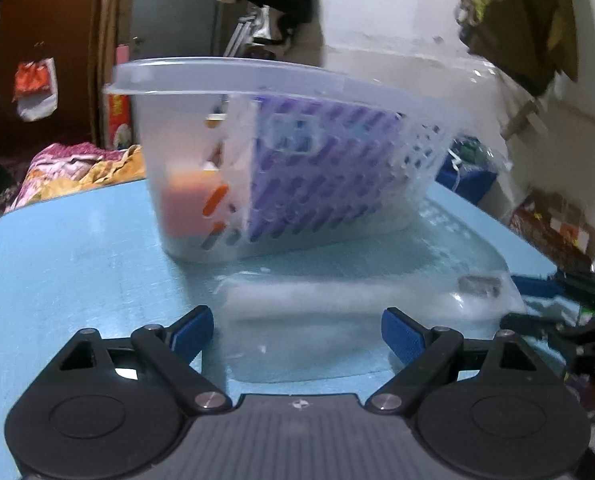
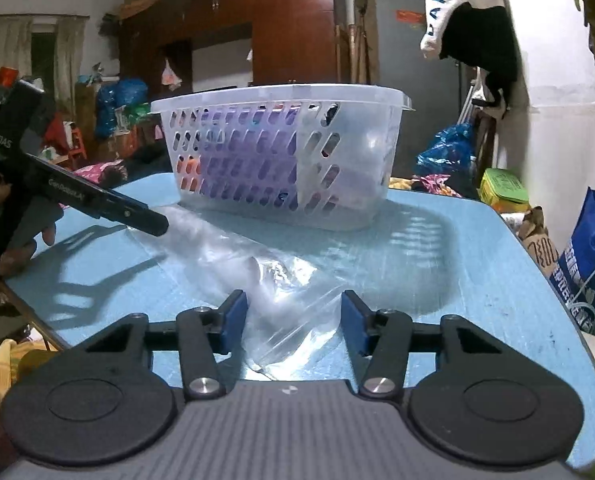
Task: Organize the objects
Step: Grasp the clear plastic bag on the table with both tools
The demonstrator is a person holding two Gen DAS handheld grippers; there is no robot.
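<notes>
A clear plastic bag [image 2: 281, 280] lies on the blue surface [image 2: 457, 264] just before the white basket [image 2: 285, 152]. The left gripper [image 1: 297, 332] jaws stand spread; the right gripper [image 2: 293, 320] jaws straddle the bag, not pressing it.

A clear plastic bag [image 2: 273, 280] lies flat and crinkled on the blue tabletop [image 2: 477, 264], just in front of a white slotted basket [image 2: 281, 152]. The basket stands upright, with purple [image 1: 317, 168] and orange [image 1: 189, 200] items showing through its walls.

Black grippers [image 2: 293, 320], blue-padded jaws, silver screws
</notes>
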